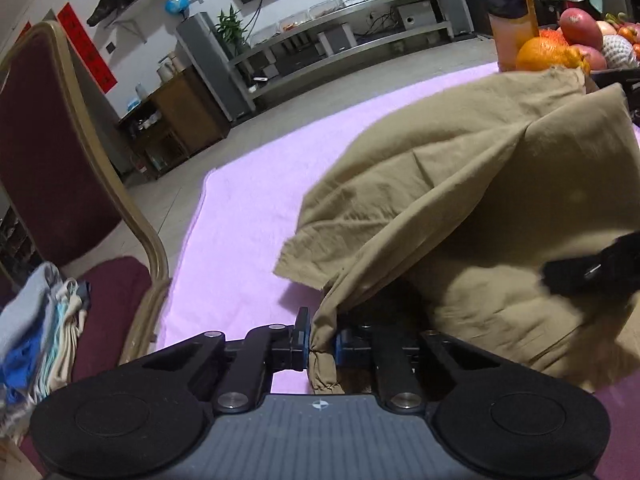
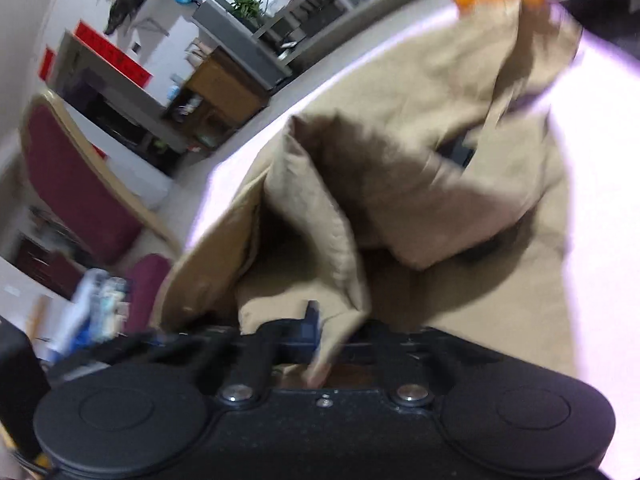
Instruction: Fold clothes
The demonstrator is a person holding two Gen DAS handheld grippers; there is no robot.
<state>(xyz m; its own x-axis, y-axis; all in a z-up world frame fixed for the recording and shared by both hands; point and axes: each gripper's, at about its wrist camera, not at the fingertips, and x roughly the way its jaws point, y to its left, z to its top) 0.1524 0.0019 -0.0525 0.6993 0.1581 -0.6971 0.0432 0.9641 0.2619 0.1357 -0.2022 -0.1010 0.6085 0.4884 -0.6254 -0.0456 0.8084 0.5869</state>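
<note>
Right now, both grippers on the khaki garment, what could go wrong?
1. The left gripper pinches only a bunched edge of the khaki garment; it could slip out mid-fold.
2. The fruit pile sits right behind the cloth; a swing that way may knock it.
3. The right gripper view is blurred, so its grip is uncertain.

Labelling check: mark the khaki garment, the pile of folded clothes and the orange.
khaki garment (image 1: pixel 460 168): left wrist view, raised upper fold.
pile of folded clothes (image 1: pixel 36 336): left wrist view, middle of stack on chair seat.
orange (image 1: pixel 538 54): left wrist view, front peel.
</note>
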